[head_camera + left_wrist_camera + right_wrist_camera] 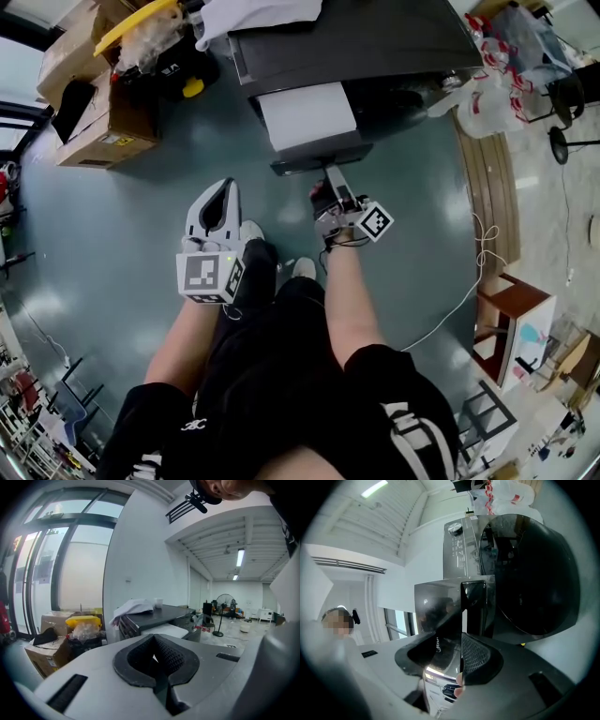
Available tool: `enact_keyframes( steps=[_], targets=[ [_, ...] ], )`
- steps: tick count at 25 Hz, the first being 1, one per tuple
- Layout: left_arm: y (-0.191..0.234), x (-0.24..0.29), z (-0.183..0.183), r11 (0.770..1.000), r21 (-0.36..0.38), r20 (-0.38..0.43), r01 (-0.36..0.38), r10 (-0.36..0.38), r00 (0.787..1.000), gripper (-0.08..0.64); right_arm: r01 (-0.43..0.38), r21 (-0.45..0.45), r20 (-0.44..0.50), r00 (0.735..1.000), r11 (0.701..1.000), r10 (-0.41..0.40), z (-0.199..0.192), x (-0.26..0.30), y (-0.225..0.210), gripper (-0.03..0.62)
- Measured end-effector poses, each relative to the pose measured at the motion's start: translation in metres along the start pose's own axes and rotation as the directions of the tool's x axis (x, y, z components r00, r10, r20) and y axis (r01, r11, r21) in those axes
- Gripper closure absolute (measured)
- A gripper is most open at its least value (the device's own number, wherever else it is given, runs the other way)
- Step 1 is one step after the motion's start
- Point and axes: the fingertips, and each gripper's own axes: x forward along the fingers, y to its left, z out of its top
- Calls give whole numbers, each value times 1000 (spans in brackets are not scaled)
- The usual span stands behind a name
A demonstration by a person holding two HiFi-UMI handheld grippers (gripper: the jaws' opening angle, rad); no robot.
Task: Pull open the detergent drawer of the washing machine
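I can read nothing: the white script on the detergent drawer (436, 620) between my right fingers (476, 656) is blurred, and the control panel (457, 550) print at twelve o'clock is too small.

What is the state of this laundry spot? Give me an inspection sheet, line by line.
Surface: grey-green floor.
Job's things: washing machine, its drawer pulled out.
Clutter: cardboard boxes beside the machine; white cloth on top of it; plastic bags at its other side.
Grippers: right claw clamped on the drawer front; left claw shut, empty, apart from the machine.
Cables: white cable loose on the floor.
Surroundings: tall windows, standing fan.
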Motion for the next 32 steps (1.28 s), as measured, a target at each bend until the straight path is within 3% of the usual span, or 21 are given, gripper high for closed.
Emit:
enact_keyframes(
  steps=[19,32],
  targets=[
    [-32,-65,10,1000,12,24,-10,9,1000,558,65,33,26,997,997,-66,-16,-71,25,422],
    [-38,-79,18,999,25,39,-20,19,999,558,87,48,25,996,995,-88,-19,-98,27,422]
  ],
)
